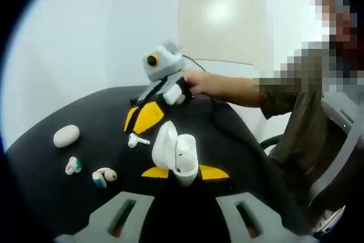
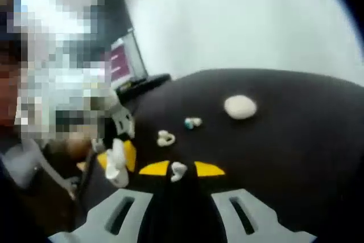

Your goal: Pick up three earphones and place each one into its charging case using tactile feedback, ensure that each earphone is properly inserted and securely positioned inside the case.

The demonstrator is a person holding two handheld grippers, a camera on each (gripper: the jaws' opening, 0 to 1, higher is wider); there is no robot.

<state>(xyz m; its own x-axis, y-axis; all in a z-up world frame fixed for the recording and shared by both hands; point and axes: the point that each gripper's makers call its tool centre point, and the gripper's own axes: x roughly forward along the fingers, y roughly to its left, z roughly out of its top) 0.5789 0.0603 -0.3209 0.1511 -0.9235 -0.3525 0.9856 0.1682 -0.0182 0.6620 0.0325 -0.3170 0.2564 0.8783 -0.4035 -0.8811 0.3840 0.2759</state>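
White and open, the charging case (image 1: 176, 155) is standing between the yellow tips of my left gripper (image 1: 185, 172), which is clenching it by its base, lid tilted to the left. My right gripper (image 2: 182, 169) is pinching a white earphone (image 2: 178, 170) between its yellow tips above the black table (image 2: 296, 157). Two more earphones with teal parts (image 1: 73, 165) (image 1: 104, 176) are lying near each other on the table, and a closed oval case (image 1: 66, 135) is resting further away.

White walls (image 1: 114, 21) with a pale glaring panel (image 1: 222, 15); dark monitor (image 2: 122, 55) beyond the black table's (image 2: 284, 157) far edge.
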